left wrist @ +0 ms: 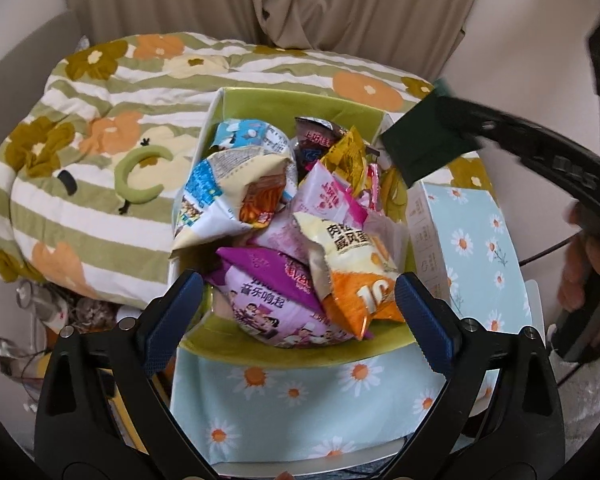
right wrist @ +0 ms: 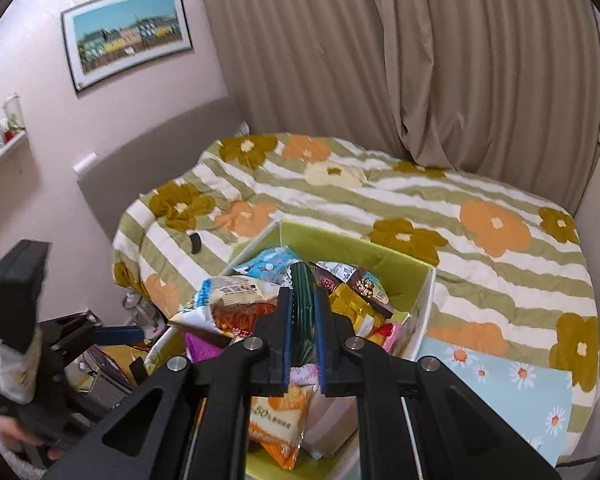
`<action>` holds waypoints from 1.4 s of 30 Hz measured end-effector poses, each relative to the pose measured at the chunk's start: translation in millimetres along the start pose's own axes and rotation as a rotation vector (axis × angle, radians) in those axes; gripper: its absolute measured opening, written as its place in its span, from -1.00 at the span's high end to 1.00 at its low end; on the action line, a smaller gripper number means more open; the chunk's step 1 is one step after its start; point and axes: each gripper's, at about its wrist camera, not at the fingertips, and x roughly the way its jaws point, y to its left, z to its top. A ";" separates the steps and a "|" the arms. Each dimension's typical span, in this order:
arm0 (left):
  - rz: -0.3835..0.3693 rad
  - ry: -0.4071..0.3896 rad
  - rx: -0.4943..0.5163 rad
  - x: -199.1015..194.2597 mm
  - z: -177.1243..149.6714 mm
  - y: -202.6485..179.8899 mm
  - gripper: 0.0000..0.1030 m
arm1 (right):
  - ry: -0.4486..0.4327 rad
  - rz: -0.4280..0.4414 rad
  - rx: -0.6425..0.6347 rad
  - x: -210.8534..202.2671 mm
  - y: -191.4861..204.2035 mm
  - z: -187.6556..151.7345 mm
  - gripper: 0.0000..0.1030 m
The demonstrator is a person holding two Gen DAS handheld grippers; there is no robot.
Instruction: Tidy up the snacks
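left gripper (left wrist: 298, 312) hangs over the snack box (left wrist: 260, 98) w/ jaws spread wide, nothing btwn them; purple bag (left wrist: 268, 304) & orange-yellow bag (left wrist: 360, 276) lie right below. right gripper (right wrist: 302, 312) is clamped on a thin dark green packet (right wrist: 302, 280), held upright above the box's far right corner. box is green inside, daisy print outside, piled w/ snack bags, sits on the bed next to a striped flower quilt (right wrist: 420, 200). curtain (right wrist: 380, 60) behind.
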 end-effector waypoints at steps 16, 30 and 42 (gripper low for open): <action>-0.023 -0.058 0.023 -29.9 -24.2 -12.1 -0.87 | -0.013 -0.093 0.110 -36.7 4.4 -23.2 -0.99; -0.057 -0.216 0.052 -117.8 -104.3 -131.5 -0.87 | -0.152 -0.180 0.096 -200.9 -0.3 -102.2 -0.99; 0.117 -0.423 0.045 -210.1 -157.9 -162.6 -0.99 | -0.180 -0.355 0.155 -292.7 1.9 -153.0 -0.99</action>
